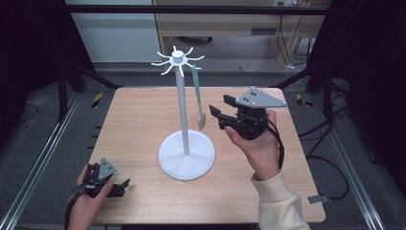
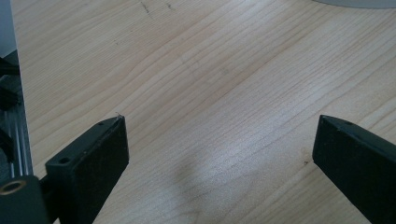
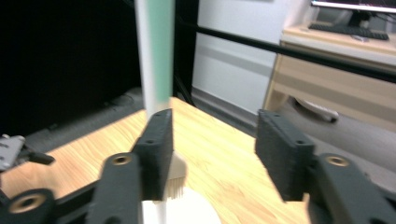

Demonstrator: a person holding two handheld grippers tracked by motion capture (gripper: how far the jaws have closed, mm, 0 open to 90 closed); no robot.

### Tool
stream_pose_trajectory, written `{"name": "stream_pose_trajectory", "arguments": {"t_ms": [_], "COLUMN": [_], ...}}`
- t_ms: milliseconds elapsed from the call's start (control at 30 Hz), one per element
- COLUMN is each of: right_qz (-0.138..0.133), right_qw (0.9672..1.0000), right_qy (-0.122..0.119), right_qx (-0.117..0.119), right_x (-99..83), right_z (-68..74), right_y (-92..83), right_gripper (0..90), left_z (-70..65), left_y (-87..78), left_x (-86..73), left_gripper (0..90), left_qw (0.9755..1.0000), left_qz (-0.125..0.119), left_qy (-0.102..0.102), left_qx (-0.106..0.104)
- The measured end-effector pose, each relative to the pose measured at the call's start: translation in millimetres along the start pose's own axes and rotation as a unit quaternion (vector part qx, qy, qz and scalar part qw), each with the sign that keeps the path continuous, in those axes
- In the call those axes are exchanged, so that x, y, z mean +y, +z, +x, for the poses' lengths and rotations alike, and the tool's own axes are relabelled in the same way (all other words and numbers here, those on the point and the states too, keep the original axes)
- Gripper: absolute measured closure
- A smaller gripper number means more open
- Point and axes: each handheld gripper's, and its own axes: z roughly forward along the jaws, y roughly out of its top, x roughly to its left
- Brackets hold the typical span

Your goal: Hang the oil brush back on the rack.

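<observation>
A white hook stand (image 1: 182,110) rises from a round base (image 1: 186,155) at mid-table. A green-handled brush (image 1: 197,96) hangs from one of its top hooks, bristles down. My right gripper (image 1: 219,105) is held in the air just right of the brush head, jaws apart and pointing at it. In the right gripper view the gripper (image 3: 215,119) is open; the brush handle (image 3: 161,51) drops behind the left jaw, its bristles (image 3: 176,184) peek out beside that jaw, and nothing is pressed between the pads. My left gripper (image 1: 123,188) rests at the front left of the table, open (image 2: 219,126) and empty.
The wooden table (image 1: 139,124) has bare surface to the left of the stand and behind it. The stand's base edge (image 2: 359,3) lies ahead of the left gripper. Metal rails (image 1: 43,158) run along the table's sides, and a desk (image 3: 327,88) stands beyond the far edge.
</observation>
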Motion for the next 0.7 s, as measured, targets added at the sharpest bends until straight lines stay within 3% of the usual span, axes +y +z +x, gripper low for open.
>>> {"name": "stream_pose_trajectory", "arguments": {"t_ms": [167, 367, 467, 700], "right_qz": [0.008, 0.013, 0.022, 0.015], "right_qw": [0.9996, 0.9981, 0.9970, 0.9962], "right_qy": [0.003, 0.002, -0.012, -0.011], "right_qx": [-0.028, -0.060, -0.073, -0.085], "right_x": [-5.0, -11.3, -14.4, -24.6], "right_z": [-3.8, -8.5, -10.0, -17.6], "right_y": [3.7, 8.5, 9.4, 7.0], "right_gripper": [27.4, 19.1, 13.2, 9.3], "left_z": [0.2, 0.2, -0.9, -1.7], "left_y": [0.1, 0.1, -0.7, -1.3], "left_x": [0.4, 0.5, 0.5, 0.8], "left_gripper": [3.2, 3.2, 3.2, 3.2], "left_qw": [1.0000, 1.0000, 1.0000, 1.0000], "left_qz": [-0.002, -0.003, -0.004, -0.005], "left_qy": [-0.001, 0.002, 0.005, 0.006], "left_qx": [-0.001, -0.002, -0.004, -0.006]}}
